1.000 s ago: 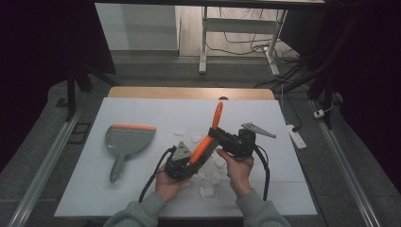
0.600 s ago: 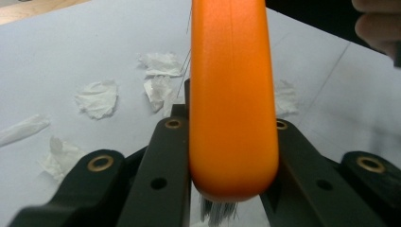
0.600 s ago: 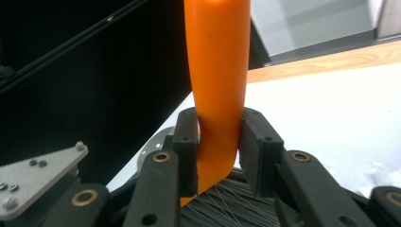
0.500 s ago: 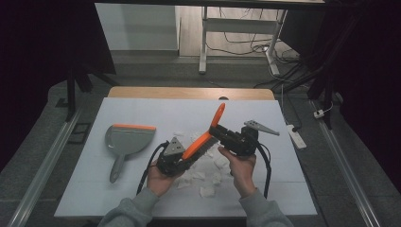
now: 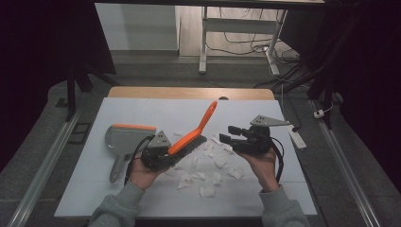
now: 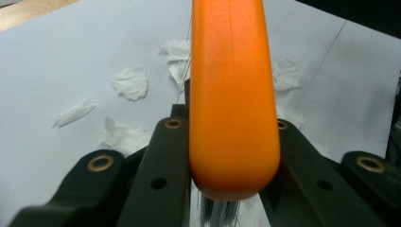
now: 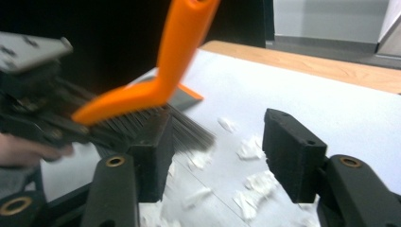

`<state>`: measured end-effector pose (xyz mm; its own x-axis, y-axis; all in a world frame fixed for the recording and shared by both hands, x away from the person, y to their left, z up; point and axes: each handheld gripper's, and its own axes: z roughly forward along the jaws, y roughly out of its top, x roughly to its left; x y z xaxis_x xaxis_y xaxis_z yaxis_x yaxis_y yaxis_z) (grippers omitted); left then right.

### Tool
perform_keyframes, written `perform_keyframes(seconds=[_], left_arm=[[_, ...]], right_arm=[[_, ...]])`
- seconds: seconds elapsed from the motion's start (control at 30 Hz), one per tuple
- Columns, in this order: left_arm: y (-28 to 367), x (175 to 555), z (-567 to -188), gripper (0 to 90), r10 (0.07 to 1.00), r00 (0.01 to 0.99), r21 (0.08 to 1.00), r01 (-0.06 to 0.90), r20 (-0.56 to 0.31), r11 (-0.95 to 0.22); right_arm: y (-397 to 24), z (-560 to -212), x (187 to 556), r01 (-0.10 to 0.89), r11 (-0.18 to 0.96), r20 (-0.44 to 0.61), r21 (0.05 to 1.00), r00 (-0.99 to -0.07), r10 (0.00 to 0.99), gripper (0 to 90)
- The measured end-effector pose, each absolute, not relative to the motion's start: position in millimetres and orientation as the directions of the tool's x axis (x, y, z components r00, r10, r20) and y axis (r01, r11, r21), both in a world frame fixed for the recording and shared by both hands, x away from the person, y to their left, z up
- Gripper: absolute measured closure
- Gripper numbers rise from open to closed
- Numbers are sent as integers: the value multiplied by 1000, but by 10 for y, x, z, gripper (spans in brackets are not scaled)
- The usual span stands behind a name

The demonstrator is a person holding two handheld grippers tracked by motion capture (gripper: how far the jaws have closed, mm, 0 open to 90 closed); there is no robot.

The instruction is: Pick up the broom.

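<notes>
White tabletop (image 5: 142,198), paper scraps (image 5: 206,177), dark room

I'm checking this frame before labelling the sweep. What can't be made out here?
- Brush bristles: left gripper view, hidden under the orange handle and the jaws; a few strands show below.
- Dustpan right part: high view, covered by the left gripper.
- Left gripper: right gripper view, blurred, cut off by the left edge.
- Paper scraps: high view, too small to count; some lie behind the brush.

The dustpan (image 5: 124,140) lies left of the brush (image 5: 191,136), with paper scraps (image 5: 208,171) on the table (image 5: 265,198) right of it.
</notes>
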<state>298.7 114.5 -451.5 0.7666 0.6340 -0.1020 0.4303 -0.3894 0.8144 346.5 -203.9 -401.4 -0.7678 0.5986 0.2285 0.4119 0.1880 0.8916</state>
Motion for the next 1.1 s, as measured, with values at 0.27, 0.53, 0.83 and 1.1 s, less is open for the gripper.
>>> perform_keyframes(seconds=[0.27,0.53,0.83,1.1], left_arm=[[1191,3004,-4518,802,628,771,791,449,-108,-415],[1161,3021,-4554,802,591,802,747,447,-92,-491],[1003,3079,-4472,803,539,841,671,428,-49,-605],[796,3126,-4461,803,471,882,597,385,-14,-704]], right_arm=[[-2079,-4102,3464,399,277,168,874,-784,598,396],[-2093,-4054,3374,338,365,92,868,-831,549,391],[-2050,-3907,3245,262,455,2,851,-868,496,394],[-1964,-3932,3232,223,550,-66,805,-888,456,375]])
